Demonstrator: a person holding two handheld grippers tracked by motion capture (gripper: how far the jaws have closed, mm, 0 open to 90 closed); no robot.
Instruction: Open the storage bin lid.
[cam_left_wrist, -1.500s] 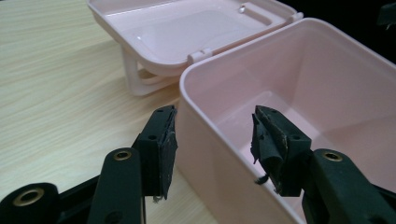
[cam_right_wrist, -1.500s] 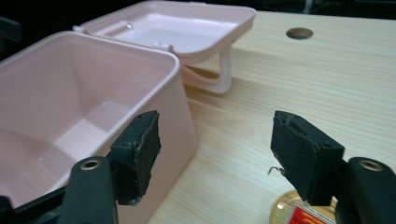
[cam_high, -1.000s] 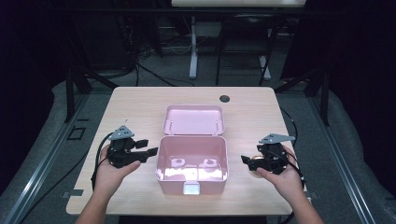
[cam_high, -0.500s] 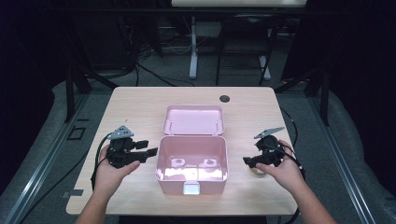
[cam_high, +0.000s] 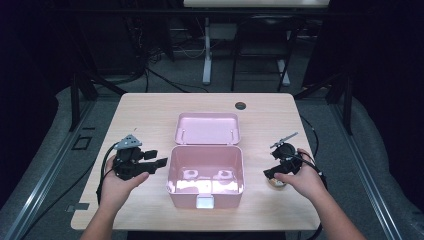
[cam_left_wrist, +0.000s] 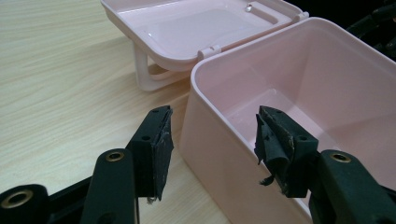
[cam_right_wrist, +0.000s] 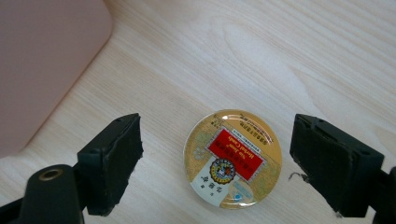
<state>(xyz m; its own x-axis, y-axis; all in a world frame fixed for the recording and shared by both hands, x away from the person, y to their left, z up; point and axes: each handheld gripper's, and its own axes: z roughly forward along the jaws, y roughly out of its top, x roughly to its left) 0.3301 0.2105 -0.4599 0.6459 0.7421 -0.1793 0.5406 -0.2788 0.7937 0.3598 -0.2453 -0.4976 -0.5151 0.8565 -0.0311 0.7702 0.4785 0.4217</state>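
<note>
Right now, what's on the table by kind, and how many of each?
Pink storage box, lid open: 1
Round gold tin with red label: 1
Handheld grippers, left gripper and right gripper: 2
Total: 4

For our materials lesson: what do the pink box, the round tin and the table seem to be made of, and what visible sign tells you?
Pink box: probably moulded plastic, smooth and glossy, with soft highlights and rounded corners.
Round tin: likely metal, shiny gold rim, printed red label on top; could be foil-covered.
Table: wood or wood-look laminate, matt, with pale straight grain lines.
</note>
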